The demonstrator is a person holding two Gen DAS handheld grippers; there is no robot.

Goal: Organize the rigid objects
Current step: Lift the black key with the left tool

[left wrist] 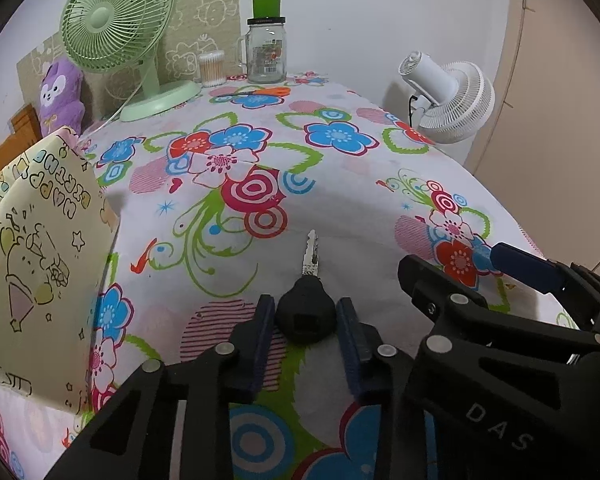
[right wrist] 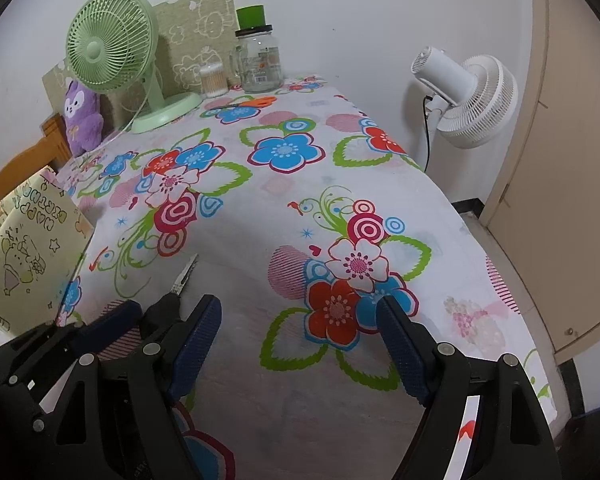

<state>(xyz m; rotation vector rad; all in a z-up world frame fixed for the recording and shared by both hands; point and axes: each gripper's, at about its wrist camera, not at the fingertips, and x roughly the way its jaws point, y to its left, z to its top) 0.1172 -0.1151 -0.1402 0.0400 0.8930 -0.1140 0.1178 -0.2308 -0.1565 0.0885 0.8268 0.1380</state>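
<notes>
Two grippers hover low over the flowered surface [left wrist: 340, 200]. Nearest, the left gripper [left wrist: 306, 328] has its jaws narrow around the black head of the key [left wrist: 306, 316], the pads at its sides; whether they press yet I cannot tell. To do this step well, squeeze squarely on the head, then lift straight so the blade clears the cloth. Right of the key, the right gripper [right wrist: 300, 344] stands wide with nothing in it. Left of the key stands a yellow gift bag [left wrist: 40, 260]; beyond it, scissors [left wrist: 256, 92] and a glass jar [left wrist: 266, 56].
</notes>
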